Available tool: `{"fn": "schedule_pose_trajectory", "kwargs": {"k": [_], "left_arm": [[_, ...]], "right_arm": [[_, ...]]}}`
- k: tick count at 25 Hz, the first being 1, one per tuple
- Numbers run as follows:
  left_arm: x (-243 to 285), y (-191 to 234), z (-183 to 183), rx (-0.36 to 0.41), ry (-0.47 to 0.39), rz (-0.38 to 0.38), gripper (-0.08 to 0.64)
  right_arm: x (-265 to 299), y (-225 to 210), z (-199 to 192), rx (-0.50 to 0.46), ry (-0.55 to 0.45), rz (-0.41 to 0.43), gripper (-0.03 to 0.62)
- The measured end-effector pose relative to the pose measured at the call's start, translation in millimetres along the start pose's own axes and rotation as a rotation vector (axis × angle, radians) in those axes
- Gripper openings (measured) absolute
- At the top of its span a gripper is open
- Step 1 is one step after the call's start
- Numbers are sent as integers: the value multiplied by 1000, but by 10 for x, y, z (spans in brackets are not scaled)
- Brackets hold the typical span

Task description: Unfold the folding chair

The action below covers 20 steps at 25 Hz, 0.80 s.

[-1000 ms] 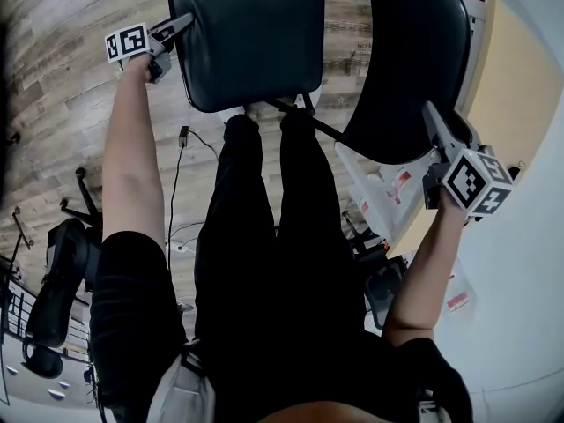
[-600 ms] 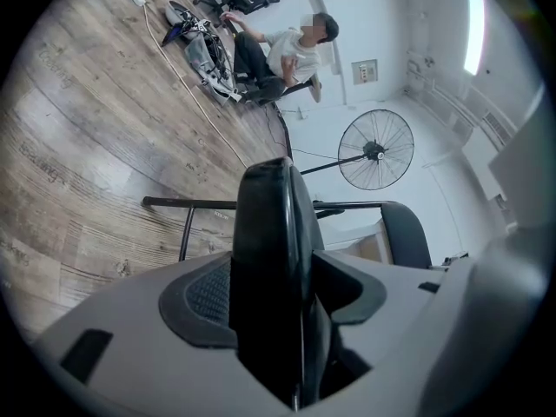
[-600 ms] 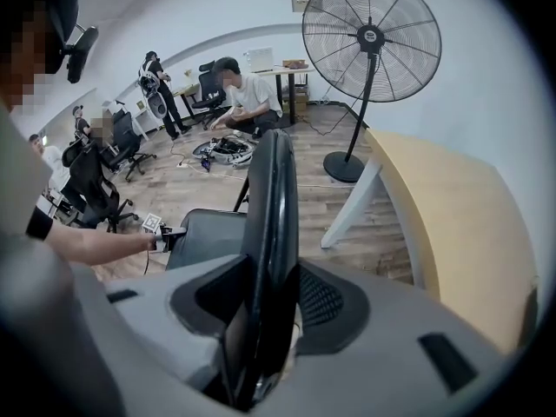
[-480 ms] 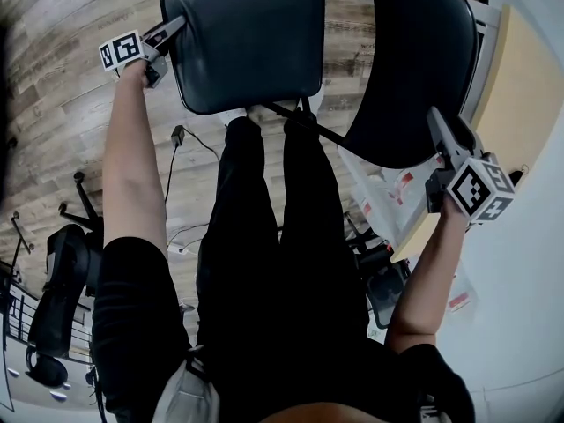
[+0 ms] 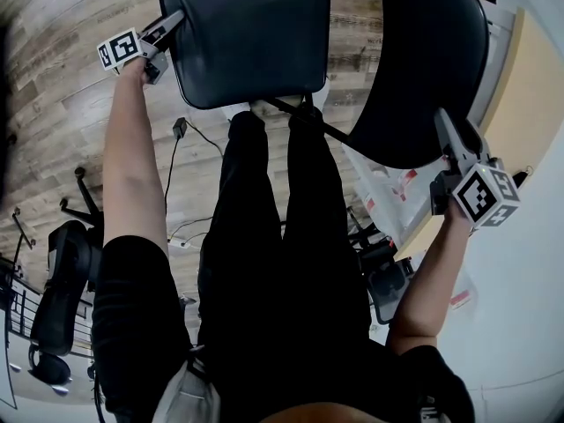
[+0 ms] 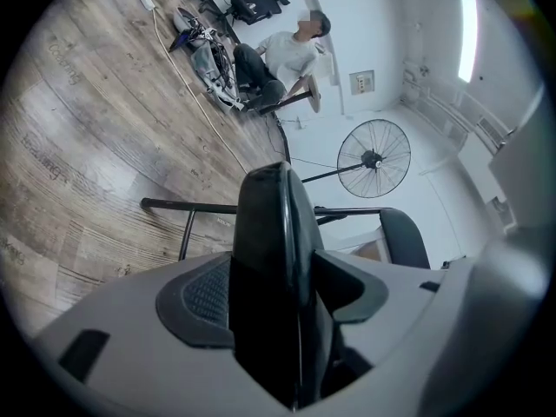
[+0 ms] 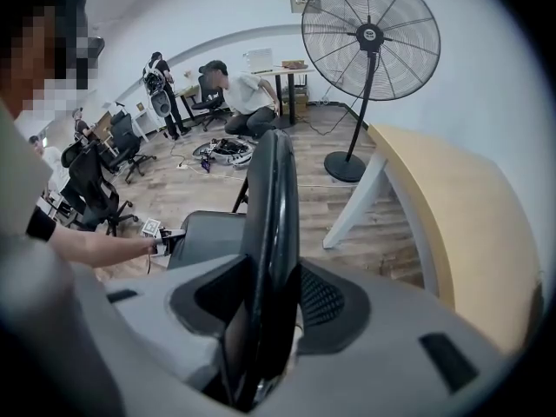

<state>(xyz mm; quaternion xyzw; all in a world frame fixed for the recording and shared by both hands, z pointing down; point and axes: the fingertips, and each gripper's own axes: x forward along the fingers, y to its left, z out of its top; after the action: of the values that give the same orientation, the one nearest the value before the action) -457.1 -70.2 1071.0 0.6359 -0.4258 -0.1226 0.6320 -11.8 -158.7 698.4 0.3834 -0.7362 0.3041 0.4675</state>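
The folding chair's black padded seat (image 5: 247, 33) lies flat at the top of the head view, and its black backrest (image 5: 423, 60) stands to the right. My left gripper (image 5: 176, 20) is at the seat's left edge. In the left gripper view the seat edge (image 6: 269, 233) stands between the pads of the left gripper (image 6: 278, 294); the jaws are opening while the pads still lie against it. My right gripper (image 5: 443, 122) is shut on the backrest's lower right rim. The right gripper view shows that rim (image 7: 271, 215) clamped in the right gripper (image 7: 261, 311), with the seat (image 7: 204, 233) beyond.
My own legs (image 5: 282, 236) stand right behind the chair. A light wooden table (image 5: 529, 104) is close on the right. A tall floor fan (image 7: 372, 37) stands beyond it. Office chairs (image 5: 62, 271) and a cable (image 5: 181, 135) are on the floor to the left. People sit at the far wall (image 7: 239, 94).
Both grippers have sunk a little with the chair. The left one drifted left with the seat's edge, and the right one slid toward the lower right with the backrest.
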Motion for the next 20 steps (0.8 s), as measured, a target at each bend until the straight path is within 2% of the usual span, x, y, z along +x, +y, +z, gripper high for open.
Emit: {"fn": "schedule_pose_trajectory", "kwargs": {"k": [4,6,11,14,17,20], "left_arm": [[-104,59,-4,-7,-20,69,336],[-154,58,-17,10,-7,117,342],[-402,-58,7,94,25,265,344],[-602,-274,-34,129,50,325,345],[-811,-617,-178,155,80,347,345],[-990,-1037,-92,199,59,360,345]], "right_arm": [[-16,3,-10,16,2,31,158],[-35,-2,2,23,-7,38,166],[-155,-38,127,13,-50,-1,260],[-335,-82,228,2,-73,-2,270],[-577,-61,322,-21,-84,7,270],[-734,14,460,-53,-127,38,270]]}}
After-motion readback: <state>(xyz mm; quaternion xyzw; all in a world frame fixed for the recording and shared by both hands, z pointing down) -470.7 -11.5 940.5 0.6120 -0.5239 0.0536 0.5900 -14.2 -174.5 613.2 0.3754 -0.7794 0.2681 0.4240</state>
